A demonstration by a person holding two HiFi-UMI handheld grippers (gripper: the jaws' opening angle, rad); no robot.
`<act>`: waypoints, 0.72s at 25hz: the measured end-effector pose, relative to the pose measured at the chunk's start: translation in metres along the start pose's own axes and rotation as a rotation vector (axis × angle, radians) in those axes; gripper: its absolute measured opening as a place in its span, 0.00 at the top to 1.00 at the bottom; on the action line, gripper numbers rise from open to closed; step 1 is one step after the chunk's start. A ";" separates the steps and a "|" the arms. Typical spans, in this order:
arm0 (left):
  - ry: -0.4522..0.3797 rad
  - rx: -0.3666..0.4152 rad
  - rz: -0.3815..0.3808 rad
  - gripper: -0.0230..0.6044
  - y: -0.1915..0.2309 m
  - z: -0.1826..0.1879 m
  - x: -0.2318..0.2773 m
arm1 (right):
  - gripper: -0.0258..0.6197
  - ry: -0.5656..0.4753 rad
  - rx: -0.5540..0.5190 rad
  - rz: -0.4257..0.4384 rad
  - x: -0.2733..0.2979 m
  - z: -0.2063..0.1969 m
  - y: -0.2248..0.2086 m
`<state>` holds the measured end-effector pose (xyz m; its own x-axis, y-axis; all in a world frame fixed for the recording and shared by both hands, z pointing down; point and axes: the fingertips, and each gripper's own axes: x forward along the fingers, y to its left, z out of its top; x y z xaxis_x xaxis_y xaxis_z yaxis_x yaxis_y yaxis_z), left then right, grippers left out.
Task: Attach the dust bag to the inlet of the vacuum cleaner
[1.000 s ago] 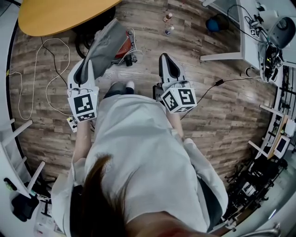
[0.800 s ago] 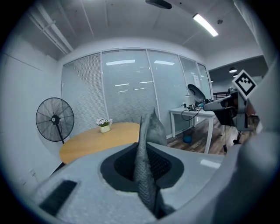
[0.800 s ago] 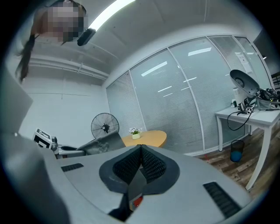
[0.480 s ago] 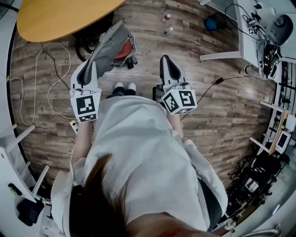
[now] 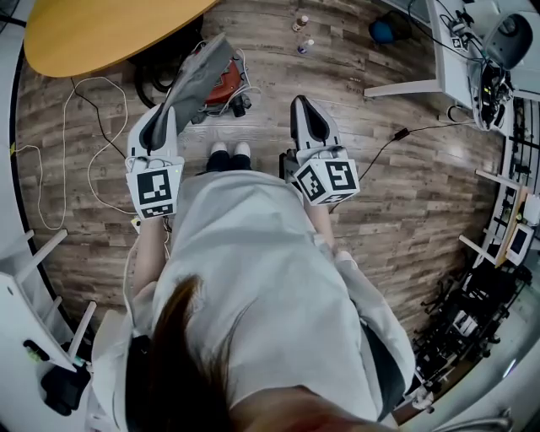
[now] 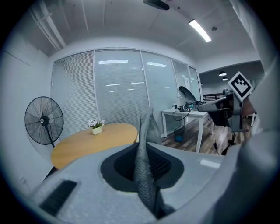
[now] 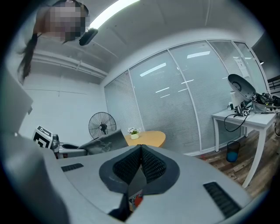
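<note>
Left gripper (image 5: 159, 126) jaws pinching grey dust bag (image 5: 201, 74) by near edge, above vacuum cleaner (image 5: 228, 86) on floor (far left). Right gripper (image 5: 309, 120) jaws pressed together, empty. Bag probably light, soft; hold near opening.

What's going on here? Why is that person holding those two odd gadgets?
A person stands on a wooden floor with a hand-held claw in each hand. The left claw is clamped on a grey dust bag and holds it up off the floor. The right claw is shut and empty. The red vacuum cleaner sits on the floor just ahead of the person's feet, near a round table. The bag is not fitted to it yet.
</note>
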<state>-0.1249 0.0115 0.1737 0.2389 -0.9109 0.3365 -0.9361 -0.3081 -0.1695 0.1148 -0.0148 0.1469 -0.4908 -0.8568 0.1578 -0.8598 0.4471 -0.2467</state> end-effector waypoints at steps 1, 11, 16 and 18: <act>0.001 0.001 -0.009 0.90 -0.002 0.000 0.000 | 0.96 0.000 -0.008 -0.001 -0.001 0.000 0.000; 0.020 0.136 -0.262 0.90 -0.043 -0.005 -0.004 | 0.84 0.033 -0.214 0.122 -0.002 0.003 0.024; 0.071 0.214 -0.401 0.90 -0.075 -0.024 0.000 | 0.78 0.082 -0.278 0.205 -0.001 -0.009 0.033; 0.091 0.226 -0.453 0.90 -0.085 -0.031 0.002 | 0.77 0.144 -0.330 0.244 -0.001 -0.020 0.038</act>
<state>-0.0525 0.0441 0.2177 0.5750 -0.6475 0.5001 -0.6622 -0.7273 -0.1803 0.0799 0.0078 0.1565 -0.6798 -0.6818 0.2702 -0.7037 0.7102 0.0216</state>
